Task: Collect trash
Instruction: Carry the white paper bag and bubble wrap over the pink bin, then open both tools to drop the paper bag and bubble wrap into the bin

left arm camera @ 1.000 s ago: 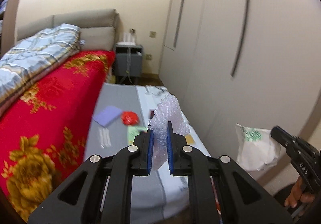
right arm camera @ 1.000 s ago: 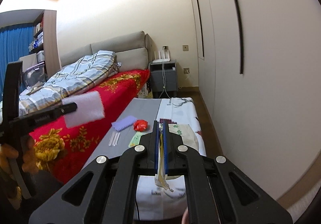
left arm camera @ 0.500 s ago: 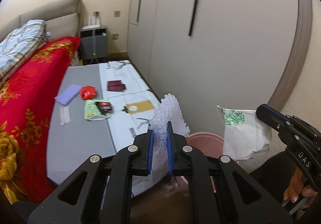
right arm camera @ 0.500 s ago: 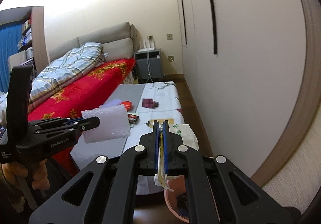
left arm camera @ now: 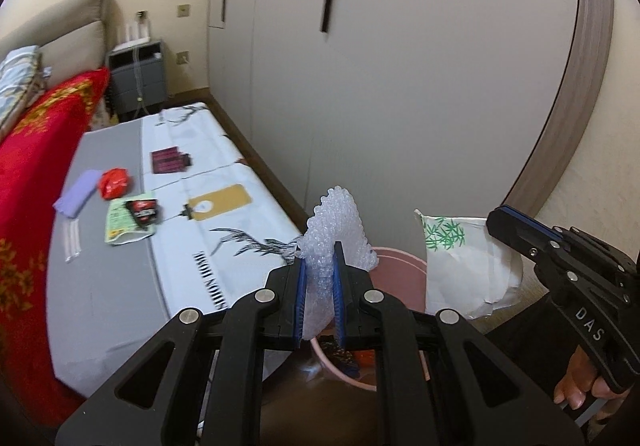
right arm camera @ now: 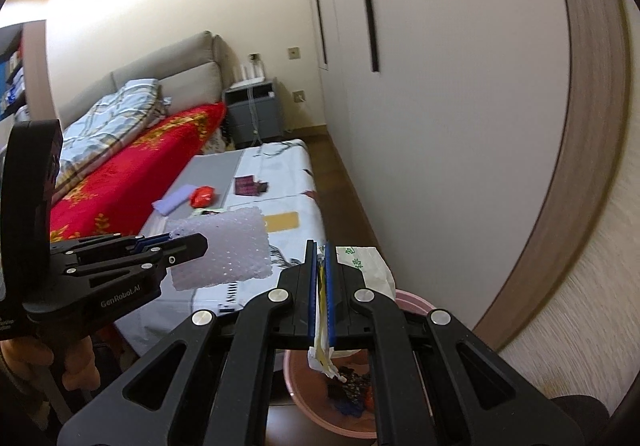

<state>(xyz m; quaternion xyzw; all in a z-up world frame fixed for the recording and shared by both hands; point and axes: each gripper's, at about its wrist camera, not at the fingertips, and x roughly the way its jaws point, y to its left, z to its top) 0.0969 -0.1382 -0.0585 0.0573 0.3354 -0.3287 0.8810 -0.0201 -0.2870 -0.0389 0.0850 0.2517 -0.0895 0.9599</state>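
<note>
Gripping a piece of bubble wrap (left arm camera: 335,242) between its blue pads, the left gripper (left arm camera: 319,302) hangs over the near edge of a pink bin (left arm camera: 400,278) on the floor, in the left wrist view; to the right the right gripper (left arm camera: 516,230) pinches a crumpled white paper bag (left arm camera: 460,266) printed with green leaves, a hand (left arm camera: 580,394) on its handle. Farther left, a low table (left arm camera: 120,286) with a grey and white cover carries a red wrapper (left arm camera: 115,182), a purple cloth (left arm camera: 78,194), a green packet (left arm camera: 126,226), a dark red packet (left arm camera: 170,160) and a tan tag (left arm camera: 220,202). In the right wrist view, the right gripper (right arm camera: 319,294) has its fingers pressed together on the bag's thin edge (right arm camera: 362,262), directly above the pink bin (right arm camera: 312,398), which holds dark scraps. At left the left gripper (right arm camera: 188,246) is clamped on the bubble wrap (right arm camera: 224,250), in front of the table (right arm camera: 280,206) and a red floral bed (right arm camera: 132,174).
</note>
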